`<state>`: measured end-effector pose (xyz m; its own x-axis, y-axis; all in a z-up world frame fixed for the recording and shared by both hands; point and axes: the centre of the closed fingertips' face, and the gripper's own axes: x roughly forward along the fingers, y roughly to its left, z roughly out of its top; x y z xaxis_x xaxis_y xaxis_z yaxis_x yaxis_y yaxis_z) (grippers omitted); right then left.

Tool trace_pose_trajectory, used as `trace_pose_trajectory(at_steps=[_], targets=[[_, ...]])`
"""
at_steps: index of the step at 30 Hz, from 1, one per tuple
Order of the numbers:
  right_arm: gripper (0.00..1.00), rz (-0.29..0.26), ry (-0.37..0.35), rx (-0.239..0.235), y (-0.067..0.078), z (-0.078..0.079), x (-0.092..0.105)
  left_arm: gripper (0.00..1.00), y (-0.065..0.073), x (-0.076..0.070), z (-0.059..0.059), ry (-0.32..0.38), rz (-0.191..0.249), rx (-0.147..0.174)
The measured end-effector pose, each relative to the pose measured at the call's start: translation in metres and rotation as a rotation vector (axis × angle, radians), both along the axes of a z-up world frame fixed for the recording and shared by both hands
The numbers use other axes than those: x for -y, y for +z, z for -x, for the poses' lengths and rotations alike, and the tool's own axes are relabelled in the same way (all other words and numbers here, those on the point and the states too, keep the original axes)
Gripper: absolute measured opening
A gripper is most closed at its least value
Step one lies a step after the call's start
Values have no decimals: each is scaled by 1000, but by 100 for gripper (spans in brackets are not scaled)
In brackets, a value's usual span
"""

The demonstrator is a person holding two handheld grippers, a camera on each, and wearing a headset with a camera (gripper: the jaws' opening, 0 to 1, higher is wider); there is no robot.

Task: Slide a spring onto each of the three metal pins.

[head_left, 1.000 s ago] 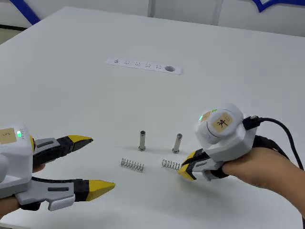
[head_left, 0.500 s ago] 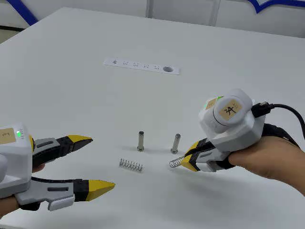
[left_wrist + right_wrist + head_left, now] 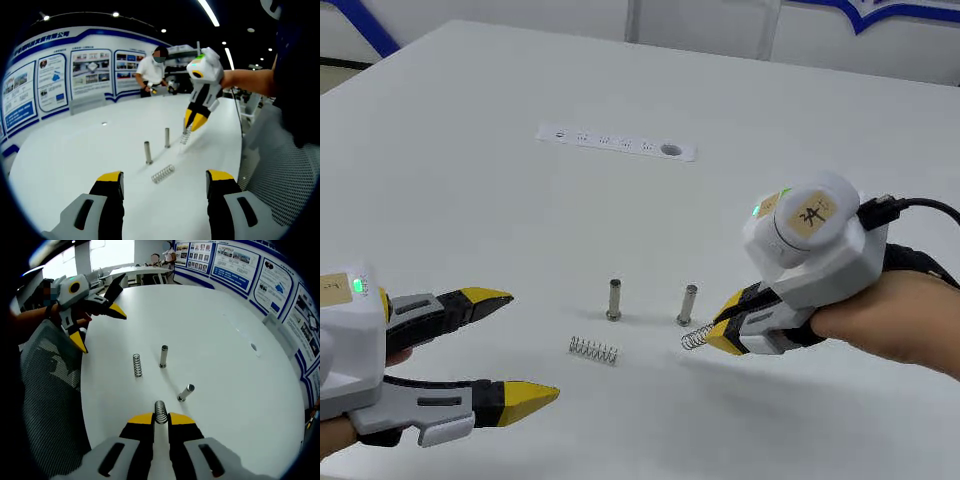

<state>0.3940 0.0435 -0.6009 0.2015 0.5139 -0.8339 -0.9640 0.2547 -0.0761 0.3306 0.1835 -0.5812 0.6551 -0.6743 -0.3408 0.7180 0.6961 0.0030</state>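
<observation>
Two short metal pins stand upright on the white table, one [image 3: 614, 299] to the left of the other [image 3: 687, 305]. A loose spring [image 3: 594, 350] lies flat in front of the left pin. My right gripper [image 3: 712, 336] is shut on a second spring [image 3: 696, 336], lifted off the table just right of the right pin; in the right gripper view that spring [image 3: 160, 411] pokes out between the yellow tips, near the pin [image 3: 185, 392]. My left gripper [image 3: 512, 345] hovers open at the lower left, its jaws wide apart, the loose spring [image 3: 163, 173] ahead of it.
A white power strip [image 3: 616, 142] lies flat at the far middle of the table. The right gripper's black cable [image 3: 920, 205] trails off to the right. A mesh chair [image 3: 47, 390] stands at the table's near edge. A person [image 3: 151, 70] stands in the background.
My right gripper has lifted the spring from the table and moved up and to the right with it. The left gripper has stayed put.
</observation>
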Motion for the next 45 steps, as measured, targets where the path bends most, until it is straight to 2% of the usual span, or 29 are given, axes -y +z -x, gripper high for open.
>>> trace_pose_trajectory(at_steps=[6, 16, 24, 30, 45], targets=[[11, 9, 8, -2, 12, -4, 4, 68, 1, 0, 1, 2, 0, 3], [11, 41, 27, 33, 37, -19, 9, 68, 1, -3, 2, 10, 3, 5], [11, 105, 83, 58, 50, -32, 5, 68, 2, -4, 1, 13, 8, 10], [11, 162, 130, 56, 48, -37, 0, 68, 0, -5, 2, 18, 10, 10], [11, 225, 190, 28, 38, -39, -14, 68, -1, -6, 2, 28, 13, 8]])
